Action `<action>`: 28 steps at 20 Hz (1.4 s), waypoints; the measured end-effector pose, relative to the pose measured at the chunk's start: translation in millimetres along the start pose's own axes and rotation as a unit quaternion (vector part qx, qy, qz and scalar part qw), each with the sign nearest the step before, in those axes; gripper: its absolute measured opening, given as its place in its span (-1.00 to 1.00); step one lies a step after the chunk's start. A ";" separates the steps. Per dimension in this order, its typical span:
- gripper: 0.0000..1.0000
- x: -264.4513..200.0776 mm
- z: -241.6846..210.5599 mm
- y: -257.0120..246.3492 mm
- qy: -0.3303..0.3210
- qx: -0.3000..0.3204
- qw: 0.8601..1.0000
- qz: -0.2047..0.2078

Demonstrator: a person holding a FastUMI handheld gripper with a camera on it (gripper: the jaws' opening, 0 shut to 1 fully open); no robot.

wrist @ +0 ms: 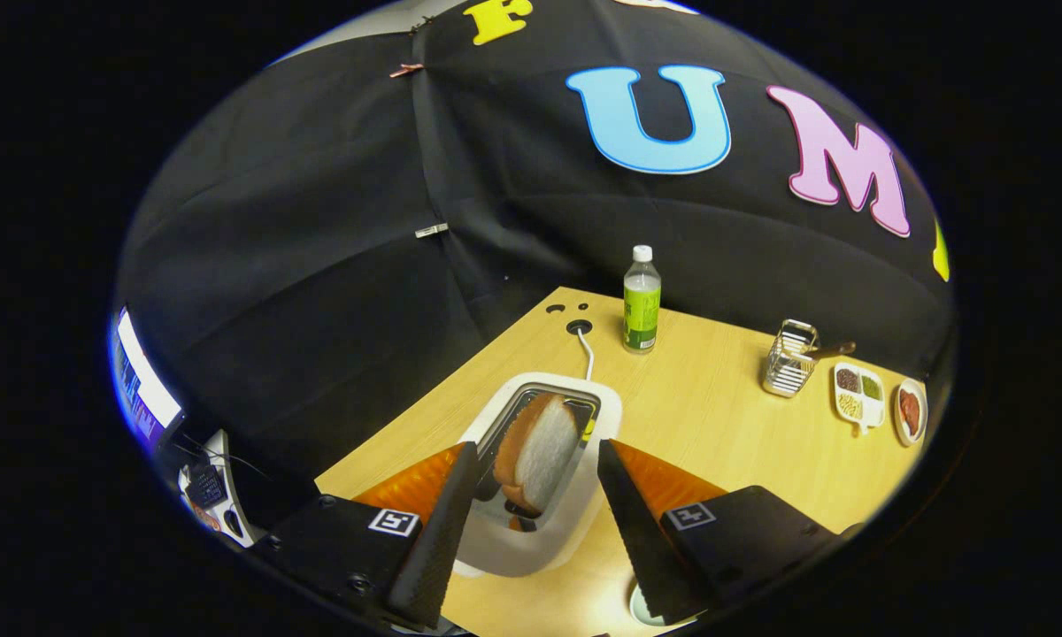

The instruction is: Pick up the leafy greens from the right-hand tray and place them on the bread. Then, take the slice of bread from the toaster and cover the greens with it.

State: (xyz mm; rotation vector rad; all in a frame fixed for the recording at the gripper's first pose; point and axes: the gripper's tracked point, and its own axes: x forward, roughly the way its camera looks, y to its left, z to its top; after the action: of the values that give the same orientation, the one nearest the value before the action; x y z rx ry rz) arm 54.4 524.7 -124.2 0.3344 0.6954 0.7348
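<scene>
We've got the gripper (535, 495) spread wide, a finger either side of the bread (538, 453), which stands on edge in the toaster (531, 548) so we can pinch its faces.

Even, fairly bright light falls from overhead on the pale wooden tabletop (717, 398), and shadows under things stay short and soft. The bottle (642, 299) near the tabletop's far edge is crisp. A bright glint sits on the metal slot of the toaster (540, 460) nearer than the bottle. Straight lines bow strongly away from the toaster. The open tool (531, 495) straddling the toaster looks slightly soft. A screen (142, 380) far left of the toaster glows, blown out.
</scene>
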 end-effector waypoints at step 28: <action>-0.74 -75.5 73.2 -28.7 -0.095 0.087 0.991 -0.026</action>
State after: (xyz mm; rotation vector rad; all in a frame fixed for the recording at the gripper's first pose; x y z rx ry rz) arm 78.3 447.9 -50.7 0.5371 0.5858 0.5853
